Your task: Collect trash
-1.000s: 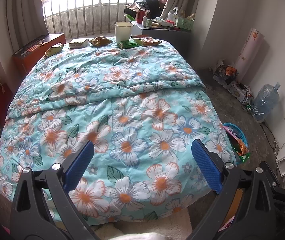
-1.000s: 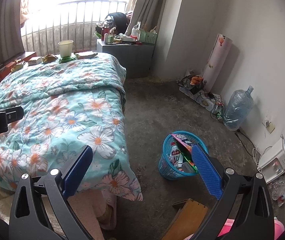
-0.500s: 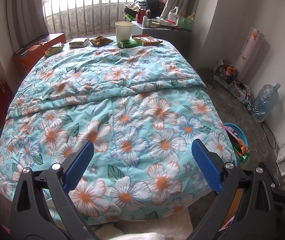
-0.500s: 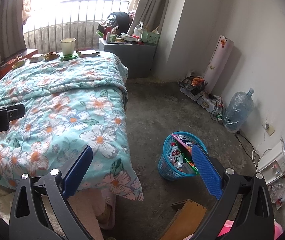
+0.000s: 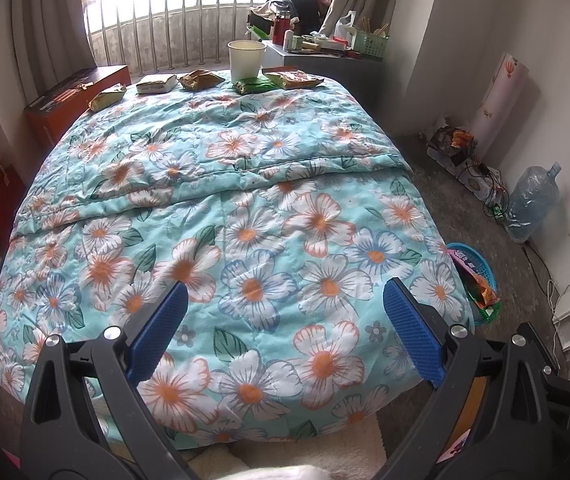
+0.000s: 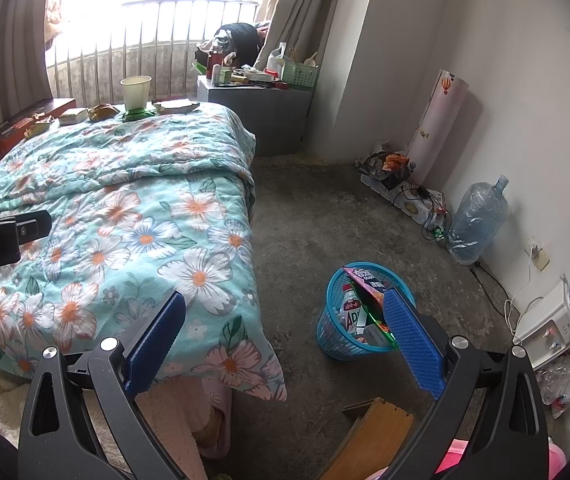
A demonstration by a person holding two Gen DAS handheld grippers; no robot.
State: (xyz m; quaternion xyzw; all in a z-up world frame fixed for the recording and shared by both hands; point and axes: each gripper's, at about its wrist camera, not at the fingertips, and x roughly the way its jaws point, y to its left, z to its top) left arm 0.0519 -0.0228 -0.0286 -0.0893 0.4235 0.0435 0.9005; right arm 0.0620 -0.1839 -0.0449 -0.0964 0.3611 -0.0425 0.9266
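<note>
Trash sits in a row at the far end of the bed [image 5: 245,208], by the window: a paper cup [image 5: 246,57], a green packet [image 5: 254,86] touching its base, an orange packet [image 5: 293,79] to the right of the cup, and three more wrappers [image 5: 200,79] to its left. Both tongs are released and hold nothing: my left gripper [image 5: 285,320] hangs over the near end of the bed, my right gripper [image 6: 285,322] over the floor beside it. The bin [image 6: 359,312], a blue mesh basket already partly filled, stands on the floor off the bed's near right corner. My judgement: the step in hand is the reach to the far end. I would take one packet at a time, pinching a flat crimped edge, since foil looks slick and crumples; the cup is thin-walled and light, so a gentle squeeze low on its side. The quilt [image 6: 133,216] is soft and padded, and pressing down would bury a packet.
</note>
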